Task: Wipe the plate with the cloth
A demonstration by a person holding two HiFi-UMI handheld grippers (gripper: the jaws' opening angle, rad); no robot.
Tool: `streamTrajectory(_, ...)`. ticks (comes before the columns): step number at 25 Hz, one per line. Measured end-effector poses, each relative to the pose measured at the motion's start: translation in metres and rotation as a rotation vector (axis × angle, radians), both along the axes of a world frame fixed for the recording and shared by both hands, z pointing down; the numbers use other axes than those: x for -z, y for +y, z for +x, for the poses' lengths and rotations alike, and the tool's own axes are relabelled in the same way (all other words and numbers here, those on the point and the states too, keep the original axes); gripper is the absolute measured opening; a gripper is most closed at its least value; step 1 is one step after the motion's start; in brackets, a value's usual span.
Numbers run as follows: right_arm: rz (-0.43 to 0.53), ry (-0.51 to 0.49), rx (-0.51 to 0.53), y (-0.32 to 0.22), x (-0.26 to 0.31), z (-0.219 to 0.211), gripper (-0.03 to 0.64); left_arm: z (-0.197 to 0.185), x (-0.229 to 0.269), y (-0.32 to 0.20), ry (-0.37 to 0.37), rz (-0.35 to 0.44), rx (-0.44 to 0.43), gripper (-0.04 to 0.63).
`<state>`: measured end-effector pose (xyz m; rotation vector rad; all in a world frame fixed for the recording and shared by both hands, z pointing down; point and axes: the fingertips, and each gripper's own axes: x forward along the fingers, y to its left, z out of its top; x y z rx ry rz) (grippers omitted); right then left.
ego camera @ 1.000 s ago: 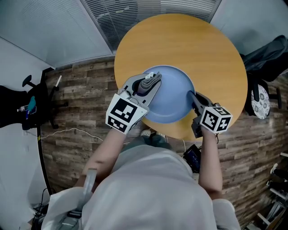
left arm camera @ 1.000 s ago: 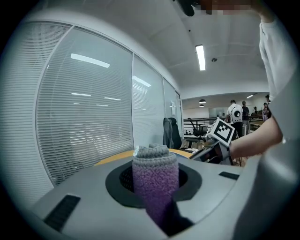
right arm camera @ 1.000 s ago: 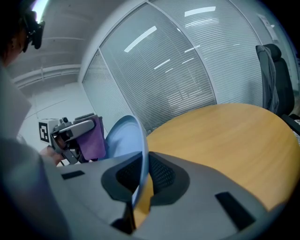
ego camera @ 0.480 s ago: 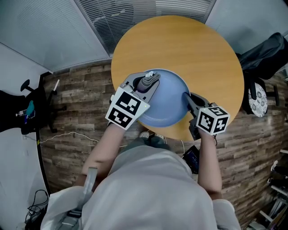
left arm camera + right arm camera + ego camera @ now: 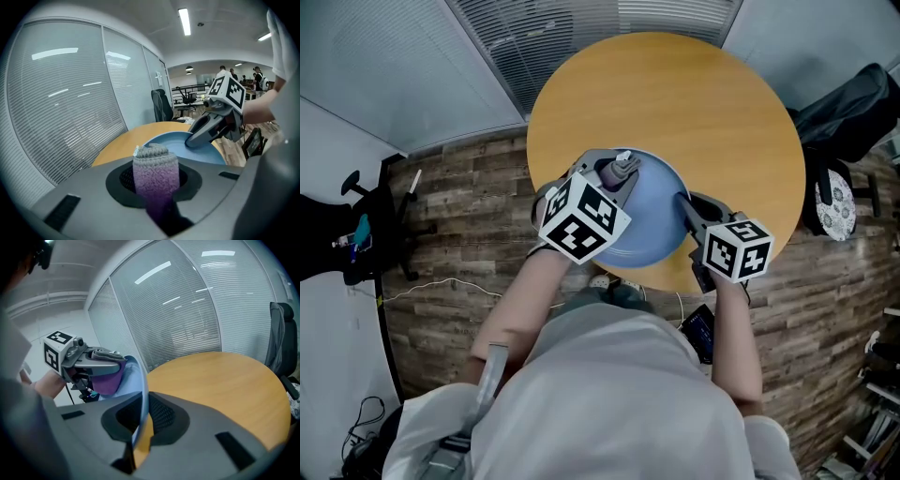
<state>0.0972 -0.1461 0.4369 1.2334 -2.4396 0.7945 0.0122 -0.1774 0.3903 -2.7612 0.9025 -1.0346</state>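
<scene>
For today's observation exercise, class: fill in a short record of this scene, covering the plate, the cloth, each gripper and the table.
Plate: blue, tilted, held by rim
Cloth: purple-grey knit, rolled
Left gripper: shut on cloth, at plate's inner face
Right gripper: shut on plate rim
Table: round, wooden

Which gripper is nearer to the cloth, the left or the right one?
Left. The left gripper is shut on the cloth itself. The right gripper grips the rim of the blue plate at its opposite side, apart from the cloth.
</scene>
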Motion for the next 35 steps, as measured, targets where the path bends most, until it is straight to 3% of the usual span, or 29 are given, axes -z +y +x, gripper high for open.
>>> streamTrajectory(18,0.002,0.029,0.025,0.005,0.009,-0.014,0.032,0.029,-0.011,0.012,-0.106,0.017,-0.086,0.075)
streamTrajectory(35,-0.009,0.018,0.019,0.007,0.010,-0.015,0.034,0.052,-0.015,0.028,-0.128,0.030,-0.170,0.075)
